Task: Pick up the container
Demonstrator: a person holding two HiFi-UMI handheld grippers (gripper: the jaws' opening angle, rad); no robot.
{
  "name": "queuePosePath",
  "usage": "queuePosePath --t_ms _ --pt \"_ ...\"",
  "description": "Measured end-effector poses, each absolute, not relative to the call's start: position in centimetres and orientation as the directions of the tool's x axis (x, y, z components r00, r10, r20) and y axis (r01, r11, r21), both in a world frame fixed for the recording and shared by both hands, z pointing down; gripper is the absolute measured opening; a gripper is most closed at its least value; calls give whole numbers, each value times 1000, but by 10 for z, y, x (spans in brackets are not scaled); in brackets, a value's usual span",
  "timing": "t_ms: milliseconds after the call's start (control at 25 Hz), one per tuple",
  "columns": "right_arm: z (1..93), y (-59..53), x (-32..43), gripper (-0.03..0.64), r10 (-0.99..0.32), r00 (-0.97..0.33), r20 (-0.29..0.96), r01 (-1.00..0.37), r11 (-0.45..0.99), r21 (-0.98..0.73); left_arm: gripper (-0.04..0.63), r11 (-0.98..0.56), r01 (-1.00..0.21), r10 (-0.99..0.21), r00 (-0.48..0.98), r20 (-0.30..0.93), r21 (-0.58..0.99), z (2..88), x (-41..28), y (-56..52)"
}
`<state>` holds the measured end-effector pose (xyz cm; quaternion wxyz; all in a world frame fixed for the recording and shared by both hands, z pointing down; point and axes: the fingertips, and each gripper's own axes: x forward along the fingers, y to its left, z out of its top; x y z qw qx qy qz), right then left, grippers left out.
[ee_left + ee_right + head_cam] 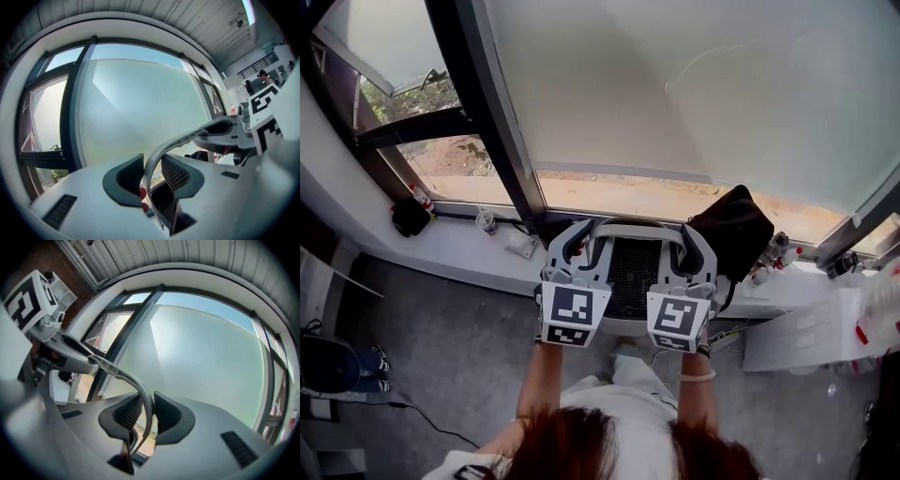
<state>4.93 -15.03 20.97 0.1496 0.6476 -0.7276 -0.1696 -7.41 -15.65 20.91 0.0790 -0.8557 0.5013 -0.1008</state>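
The container (630, 270) is a pale grey plastic basket with a black perforated mesh lining. It is held up by its handle (634, 223), just on the near side of the window sill (464, 246) and above the grey floor (441, 366). The handle is a thin, smooth grey band that arcs from one side to the other.

The left gripper (572, 246) has its fingers (129, 176) pinching the left end of that band. The dark pads are curved and finely ribbed, and the band sits tight between them. The right gripper (694, 251) pinches the right end in the same way (its own view shows the band running down between two matt dark pads).

Only the head view shows the basket's mesh well, the sill with its small bottles (487, 221), and a soft black bag (736, 230) lying just right of the container. The gripper views show the contact at the pads, and each catches the other gripper's marker cube at the far end of the arc. They also show a broad pane of milky, frosted-looking window (206, 352) in dark frames ahead and a ribbed pale ceiling above.
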Motion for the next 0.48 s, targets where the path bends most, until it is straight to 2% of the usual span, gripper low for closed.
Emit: queuePosePath --t_ms 480 --pt "194 -103 33 89 -992 -121 -43 -888 89 450 129 -476 -847 -876 480 48 -235 193 -90 -110"
